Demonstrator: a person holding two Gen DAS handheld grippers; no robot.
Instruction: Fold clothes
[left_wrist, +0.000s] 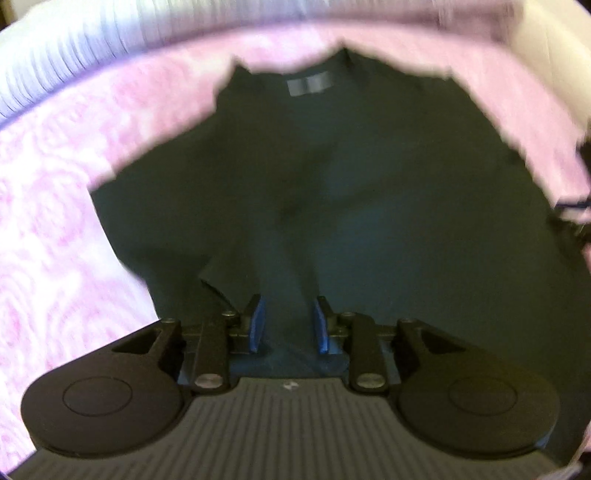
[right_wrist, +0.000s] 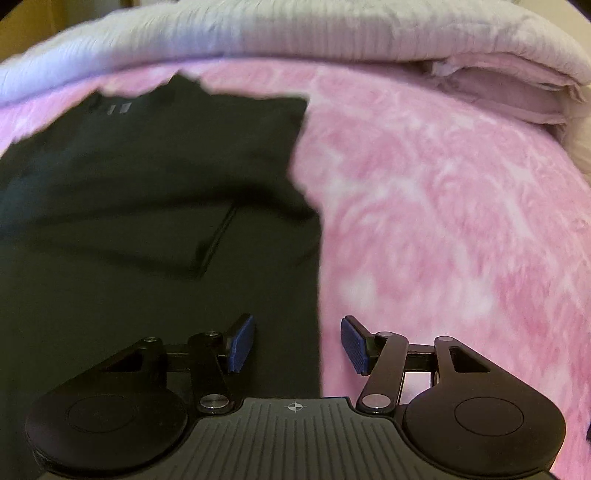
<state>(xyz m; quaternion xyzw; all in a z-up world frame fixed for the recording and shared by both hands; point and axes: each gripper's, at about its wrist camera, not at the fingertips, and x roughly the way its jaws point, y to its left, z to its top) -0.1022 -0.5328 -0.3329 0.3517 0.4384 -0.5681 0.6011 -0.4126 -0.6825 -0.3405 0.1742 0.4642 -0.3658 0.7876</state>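
My left gripper (left_wrist: 289, 325) hung low over the hem end of the single dark, soft-cotton T-shirt (left_wrist: 332, 192), its blue pads spread with a ridge of cloth rising between them, though I could not tell whether they touched it. The shirt lay flat on the pink, rose-patterned fleece bed cover (left_wrist: 55, 221), its long axis running straight away from me toward the collar label. My right gripper (right_wrist: 297, 341) was spread too, straddling the shirt's right edge, one sleeve already turned in. I counted one shirt, two grippers, one folded pale quilt (right_wrist: 332, 33) beyond.
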